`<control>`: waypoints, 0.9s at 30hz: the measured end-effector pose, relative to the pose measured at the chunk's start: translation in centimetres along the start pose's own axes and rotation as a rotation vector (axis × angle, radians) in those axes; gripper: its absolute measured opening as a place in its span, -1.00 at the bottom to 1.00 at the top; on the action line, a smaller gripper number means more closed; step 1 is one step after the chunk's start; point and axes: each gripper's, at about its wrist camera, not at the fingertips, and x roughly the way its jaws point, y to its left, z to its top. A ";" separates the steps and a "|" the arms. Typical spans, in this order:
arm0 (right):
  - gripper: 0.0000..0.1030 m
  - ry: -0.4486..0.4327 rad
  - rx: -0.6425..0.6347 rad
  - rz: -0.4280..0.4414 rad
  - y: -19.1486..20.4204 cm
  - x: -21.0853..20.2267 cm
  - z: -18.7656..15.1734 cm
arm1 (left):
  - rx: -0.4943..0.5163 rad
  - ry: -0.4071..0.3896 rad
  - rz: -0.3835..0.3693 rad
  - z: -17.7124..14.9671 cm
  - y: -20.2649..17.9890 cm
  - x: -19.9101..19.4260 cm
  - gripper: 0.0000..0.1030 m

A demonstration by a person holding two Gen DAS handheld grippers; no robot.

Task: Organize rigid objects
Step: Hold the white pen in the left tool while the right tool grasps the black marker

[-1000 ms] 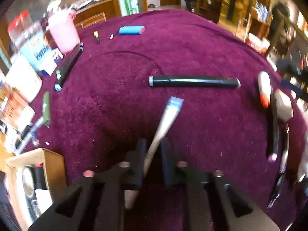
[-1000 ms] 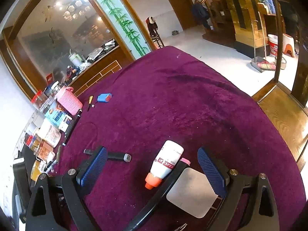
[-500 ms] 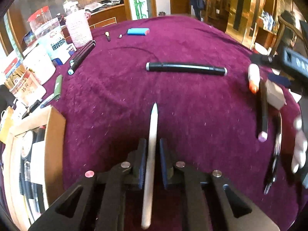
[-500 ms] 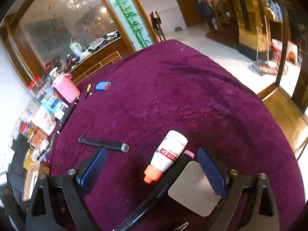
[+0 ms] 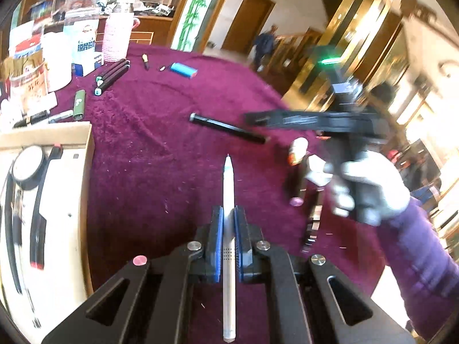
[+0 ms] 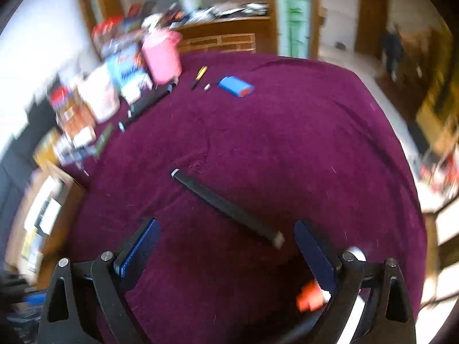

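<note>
— Purple velvet cloth (image 5: 160, 149) covers the whole table, with a hall of wood doors and gold pillars behind it. What sits at the far left of the left wrist view?

— An open cardboard box (image 5: 57, 200) at the left edge, holding black tools and a round black-rimmed thing. Above it, in the upper left, stand cartons, a white tub and a pink knitted cup (image 5: 116, 40), with black markers (image 5: 110, 76) lying just beside them on the cloth.

— And in the middle?

— The left gripper (image 5: 228, 238) at bottom centre, its blue pads pressed together on a white pen (image 5: 228, 200). The pen runs straight up the frame, tip pointing away, tail sticking out toward the camera. Beyond its tip a long black marker (image 5: 226, 127) lies slantwise on the cloth, and a blue case (image 5: 183, 70) sits farther up.

— To the right?

— A white bottle with an orange cap (image 5: 297, 152) and some dark pens near it, then a white-gloved hand (image 5: 370, 183) with a purple sleeve, gripping the black handle of the other tool, blurred.

— What does the right wrist view add?

— The right gripper (image 6: 229, 249) with its jaws spread wide and nothing between the pads; the same black marker (image 6: 226, 206) lies on the cloth between and just beyond them, its near end close to the right finger. The orange cap (image 6: 309, 301) peeks out at lower right.
</note>
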 end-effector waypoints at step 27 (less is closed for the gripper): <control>-0.46 0.102 0.023 -0.015 4.9 2.5 -4.5 | -0.129 0.019 -0.077 -3.1 2.9 -3.1 -0.86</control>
